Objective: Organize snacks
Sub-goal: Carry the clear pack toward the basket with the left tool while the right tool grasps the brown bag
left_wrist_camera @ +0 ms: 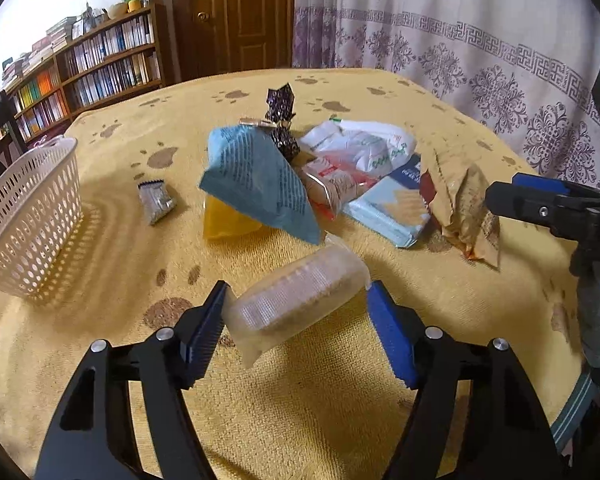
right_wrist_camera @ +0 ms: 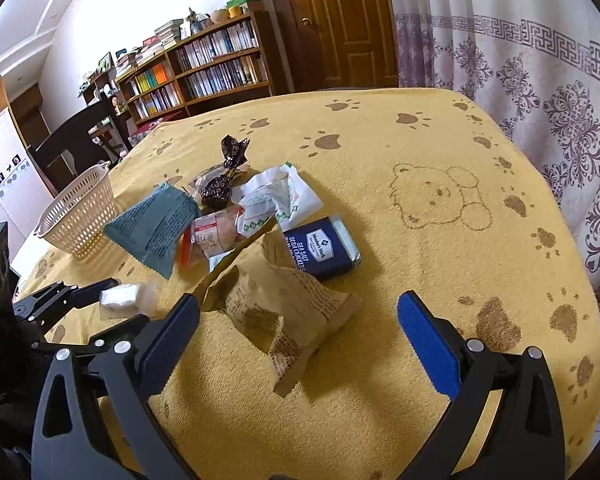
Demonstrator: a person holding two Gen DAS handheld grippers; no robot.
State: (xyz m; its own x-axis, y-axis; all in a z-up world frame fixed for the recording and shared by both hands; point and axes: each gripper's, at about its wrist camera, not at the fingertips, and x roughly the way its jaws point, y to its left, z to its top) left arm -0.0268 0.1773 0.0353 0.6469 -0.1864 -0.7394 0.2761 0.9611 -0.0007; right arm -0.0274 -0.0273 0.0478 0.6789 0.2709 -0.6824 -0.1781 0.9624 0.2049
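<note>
Covering the whole surface beneath both tongs was a yellow paw-print cloth (right_wrist_camera: 380, 160), spread over the table. Ahead and to the left of the left tongs (left_wrist_camera: 298, 310), well apart from them, a white perforated basket (left_wrist_camera: 32, 216) was seen standing upright on the cloth. Directly ahead of the left tongs a pile of snacks was heaped, topped by a teal packet (left_wrist_camera: 260, 184) that was propped over a yellow packet (left_wrist_camera: 226, 222). Just ahead of the right tongs (right_wrist_camera: 298, 320), partly between their fingers, a crumpled tan bag (right_wrist_camera: 284, 308) was lying on the cloth, untouched. Beyond that bag a dark blue cracker pack (right_wrist_camera: 324, 250) was laid flat, and behind it a white wrapper (right_wrist_camera: 280, 196) was crumpled. Farthest ahead in the pile a dark patterned twist-wrapped sweet (right_wrist_camera: 220, 188) was found. Between the fingers of the left tongs a clear-wrapped roll of biscuits (left_wrist_camera: 296, 304) was seen tilted, one end touching the left pad; whether it was truly clamped could not be told. The right tongs were spread wide, with nothing held. Left of the pile, apart from it, a small silver sachet (left_wrist_camera: 156, 202) was lying alone.
</note>
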